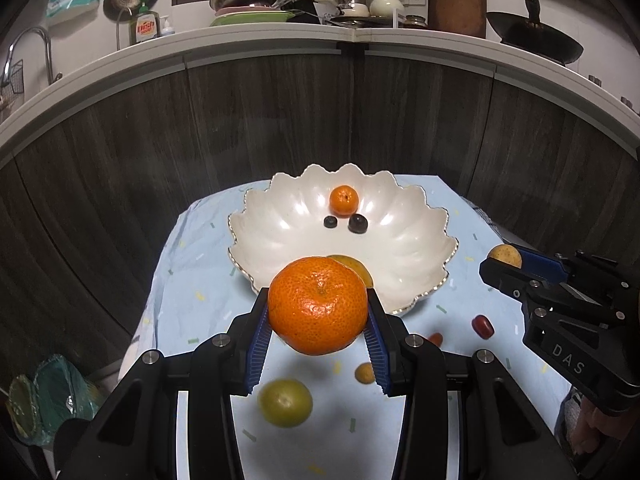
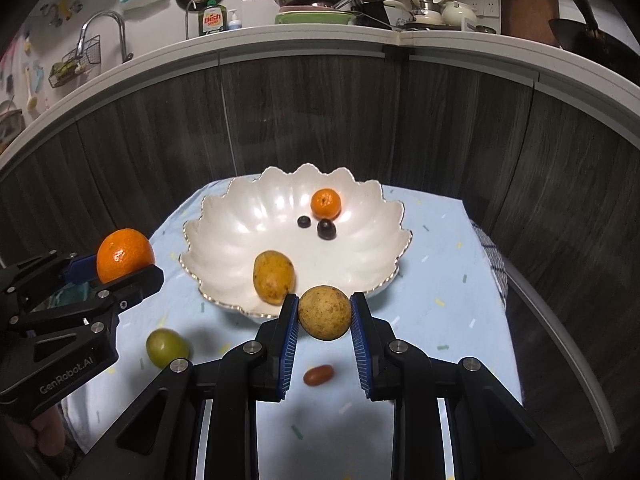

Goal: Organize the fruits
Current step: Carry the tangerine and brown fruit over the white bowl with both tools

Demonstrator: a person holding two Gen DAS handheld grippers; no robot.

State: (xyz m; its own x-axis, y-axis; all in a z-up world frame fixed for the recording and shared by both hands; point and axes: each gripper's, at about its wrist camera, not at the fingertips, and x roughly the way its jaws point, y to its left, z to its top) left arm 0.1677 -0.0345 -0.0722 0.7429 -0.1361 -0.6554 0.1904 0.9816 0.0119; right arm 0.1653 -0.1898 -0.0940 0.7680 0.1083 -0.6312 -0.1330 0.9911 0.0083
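My left gripper (image 1: 318,312) is shut on a large orange mandarin (image 1: 318,306), held above the cloth just short of the white scalloped bowl (image 1: 408,240). My right gripper (image 2: 325,314) is shut on a round yellow-brown fruit (image 2: 325,313), held near the bowl's front rim (image 2: 224,248). The bowl holds a small mandarin (image 2: 325,203), two dark berries (image 2: 326,229) and a yellow mango-like fruit (image 2: 274,277). On the cloth lie a green round fruit (image 2: 167,347), a red cherry tomato (image 2: 318,375), a dark red fruit (image 1: 483,326) and a small orange kumquat (image 1: 365,373).
The small table wears a light blue cloth (image 1: 192,280) and stands against dark wood cabinet doors (image 1: 280,120). A white counter (image 2: 320,40) above carries pans, dishes and soap. A green bag (image 1: 44,400) lies on the floor at the left.
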